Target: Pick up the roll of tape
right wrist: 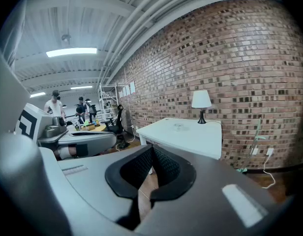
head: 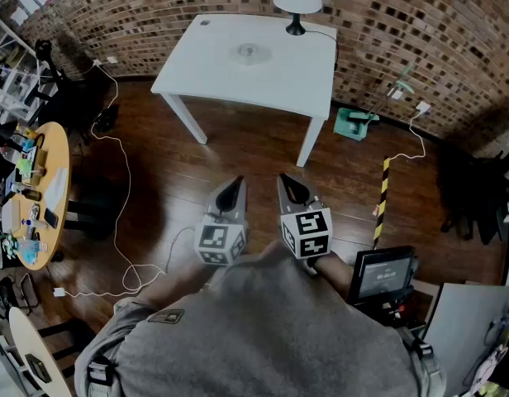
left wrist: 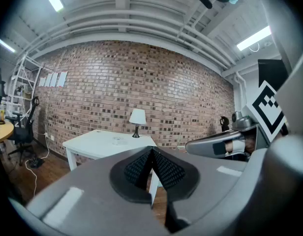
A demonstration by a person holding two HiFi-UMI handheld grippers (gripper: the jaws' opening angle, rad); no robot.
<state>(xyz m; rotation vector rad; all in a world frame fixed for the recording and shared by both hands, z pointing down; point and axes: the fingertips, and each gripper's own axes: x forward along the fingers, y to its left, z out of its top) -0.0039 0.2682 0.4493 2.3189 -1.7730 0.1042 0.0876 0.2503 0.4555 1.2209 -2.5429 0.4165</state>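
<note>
The roll of tape [head: 250, 53] lies on the white table [head: 197, 64], well apart from both grippers.
Jaws of the left gripper [head: 235, 187] and right gripper [head: 287, 184] are pressed together, empty; arriving unopened, they would likely nudge the roll away.

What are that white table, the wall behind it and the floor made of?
The white table looks like painted wood or laminate: smooth, matte, uniformly white. The wall is bare brick, with mortar lines showing. The floor seems dark wood planks, or a wood-look laminate, slightly glossy.
</note>
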